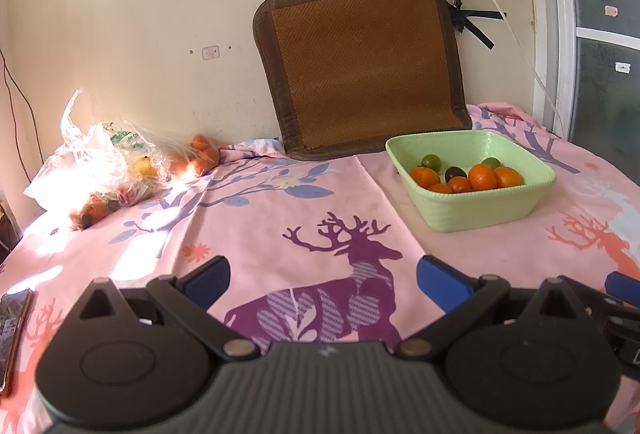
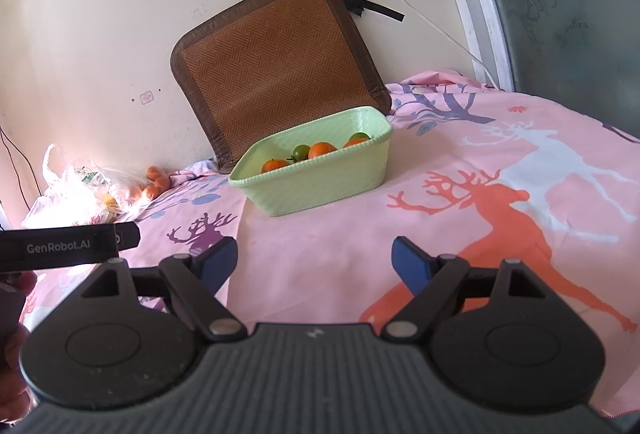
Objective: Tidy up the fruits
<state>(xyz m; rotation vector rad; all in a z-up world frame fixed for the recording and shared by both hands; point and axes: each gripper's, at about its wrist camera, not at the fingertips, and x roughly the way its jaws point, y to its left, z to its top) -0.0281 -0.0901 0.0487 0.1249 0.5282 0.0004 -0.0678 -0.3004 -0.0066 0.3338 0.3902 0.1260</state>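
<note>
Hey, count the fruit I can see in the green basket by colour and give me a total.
In the green basket, left wrist view:
Orange: 5
Green: 2
Dark purple: 1
Total: 8 visible; more may be hidden underneath.

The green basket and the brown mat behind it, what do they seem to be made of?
The green basket looks like matte moulded plastic: one even pale colour, smooth walls, a beaded rim. The brown mat looks woven, perhaps bamboo or rattan, given its herringbone centre, with a darker border that seems to be fabric. Neither is certain.
</note>
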